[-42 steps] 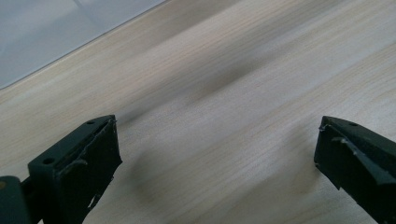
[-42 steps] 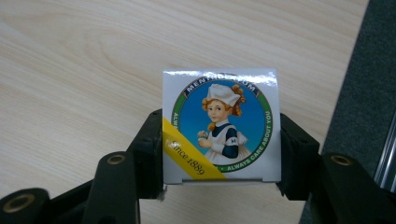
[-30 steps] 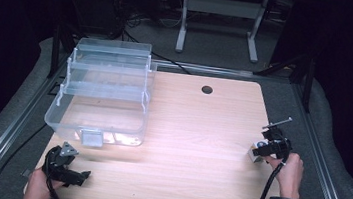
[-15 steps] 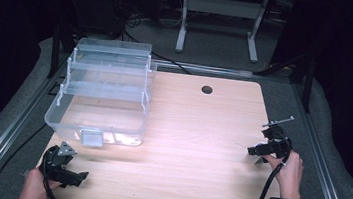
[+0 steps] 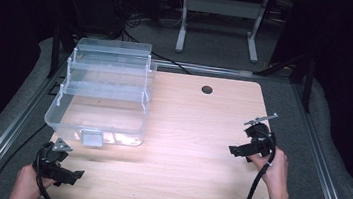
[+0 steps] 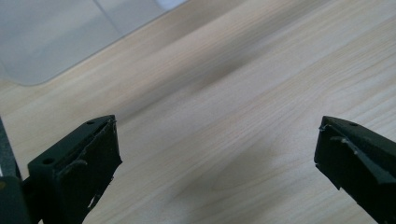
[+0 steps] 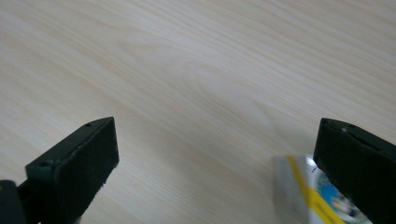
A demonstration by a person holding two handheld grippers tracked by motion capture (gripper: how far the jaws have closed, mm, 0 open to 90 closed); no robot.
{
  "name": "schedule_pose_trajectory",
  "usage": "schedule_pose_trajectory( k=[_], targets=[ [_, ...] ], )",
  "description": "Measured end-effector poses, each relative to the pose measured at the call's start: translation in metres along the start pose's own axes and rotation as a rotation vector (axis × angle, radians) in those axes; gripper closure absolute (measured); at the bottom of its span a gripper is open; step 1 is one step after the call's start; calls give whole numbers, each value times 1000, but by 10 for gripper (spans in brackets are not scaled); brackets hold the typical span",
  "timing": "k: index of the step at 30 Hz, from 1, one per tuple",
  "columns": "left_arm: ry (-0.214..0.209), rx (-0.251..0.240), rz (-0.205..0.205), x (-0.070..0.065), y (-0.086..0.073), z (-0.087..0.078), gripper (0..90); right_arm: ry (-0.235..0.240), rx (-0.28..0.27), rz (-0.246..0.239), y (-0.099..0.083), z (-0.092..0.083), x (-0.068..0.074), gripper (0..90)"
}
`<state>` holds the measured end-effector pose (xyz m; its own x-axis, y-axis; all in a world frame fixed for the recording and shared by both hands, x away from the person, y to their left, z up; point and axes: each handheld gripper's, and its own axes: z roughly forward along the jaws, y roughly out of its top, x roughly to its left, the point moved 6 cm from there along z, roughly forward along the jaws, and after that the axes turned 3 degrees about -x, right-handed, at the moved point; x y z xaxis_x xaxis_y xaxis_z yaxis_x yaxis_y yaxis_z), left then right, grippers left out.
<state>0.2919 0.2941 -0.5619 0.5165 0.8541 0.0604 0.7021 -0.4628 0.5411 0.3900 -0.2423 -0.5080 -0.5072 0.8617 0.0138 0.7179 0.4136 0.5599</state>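
1. Printed packet rests on item 1 proper, the wooden table: a pale, light-grained top with 1 round cable hole near its far edge.
2. Clear plastic box: stands on the table's left half with stepped tiers folded open towards the far side. A small grey latch sits on its near wall.
3. Right gripper: held in the person's right hand above the table's right edge, pointing left. Its jaws have just been opening and now stand spread wide in the right gripper view, with nothing pinched.
4. Left gripper: held in the left hand at the near left corner, just in front of the box. Its 2 jaws are spread wide over bare wood and grip nothing.
5. Printed packet: small and flat, white with a yellow stripe and blue print. It lies on the wood at the foot of the right gripper's right-hand jaw, partly hidden behind it and blurred. The pads do not press on it.
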Motion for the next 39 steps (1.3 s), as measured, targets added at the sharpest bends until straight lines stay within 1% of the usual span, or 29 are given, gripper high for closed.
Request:
schedule_pose_trajectory(
  k=[1, 3, 6, 11, 12, 13, 14, 15, 16, 19, 20, 21, 24, 25, 26, 28, 29, 30, 32, 33, 34, 35, 36, 37, 38, 39],
  targets=[
    [9, -9, -1, 1, 2, -3, 5, 12, 7, -15, 2, 2, 7, 0],
    [17, -33, -10, 7, 8, -13, 6, 64, 14, -42, 4, 6, 20, 0],
    [29, -68, -40, 18, 15, -27, 5, 85, 32, -60, 6, 12, 31, 0],
    [48, -93, -83, 39, 31, -41, 3, 94, 57, -59, 4, 21, 33, 1],
    [48, -93, -83, 39, 31, -41, 3, 94, 57, -59, 4, 21, 33, 1],
    [78, -87, -98, 48, 39, -44, 3, 102, 56, -63, 4, 23, 33, 2],
    [93, -83, -103, 52, 43, -46, 3, 92, 62, -66, 4, 24, 33, 0],
    [93, -83, -103, 52, 43, -46, 3, 92, 62, -66, 4, 24, 33, 0],
    [105, -87, -116, 60, 53, -48, 3, 89, 64, -68, 4, 26, 34, 0],
    [114, -101, -136, 73, 66, -49, 3, 96, 73, -70, 4, 30, 35, 0],
    [123, -98, -144, 78, 69, -48, 3, 103, 76, -69, 3, 31, 36, 0],
    [128, -92, -152, 82, 72, -47, 3, 97, 83, -73, 3, 32, 36, 1],
    [116, -88, -178, 96, 77, -42, 2, 97, 87, -80, 3, 34, 38, 4],
    [116, -88, -178, 96, 77, -42, 2, 97, 87, -80, 3, 34, 38, 4],
    [116, -99, -193, 104, 80, -38, 3, 100, 92, -80, 3, 35, 39, 4],
    [122, -94, -206, 113, 83, -33, 3, 119, 89, -84, 4, 37, 41, 5],
    [122, -88, -214, 117, 83, -30, 3, 109, 97, -88, 4, 37, 41, 5],
    [125, -85, -221, 121, 83, -27, 3, 112, 95, -93, 4, 38, 42, 6],
    [114, -79, -241, 129, 82, -21, 3, 104, 106, -103, 4, 39, 43, 14],
    [127, -67, -257, 133, 80, -17, 3, 114, 109, -98, 3, 39, 44, 16],
    [130, -61, -264, 136, 79, -13, 3, 120, 110, -98, 3, 40, 44, 17],
    [122, -57, -273, 139, 77, -9, 3, 123, 113, -99, 2, 41, 43, 18],
    [128, -45, -283, 141, 75, -4, 5, 120, 117, -95, 2, 42, 43, 18],
    [124, -35, -289, 144, 74, 0, 12, 121, 121, -96, 2, 42, 43, 18],
    [115, -38, -302, 145, 73, 3, 29, 121, 123, -96, 1, 44, 43, 18],
    [118, -28, -309, 147, 72, 6, 52, 117, 130, -98, 1, 44, 43, 18]
  ],
)
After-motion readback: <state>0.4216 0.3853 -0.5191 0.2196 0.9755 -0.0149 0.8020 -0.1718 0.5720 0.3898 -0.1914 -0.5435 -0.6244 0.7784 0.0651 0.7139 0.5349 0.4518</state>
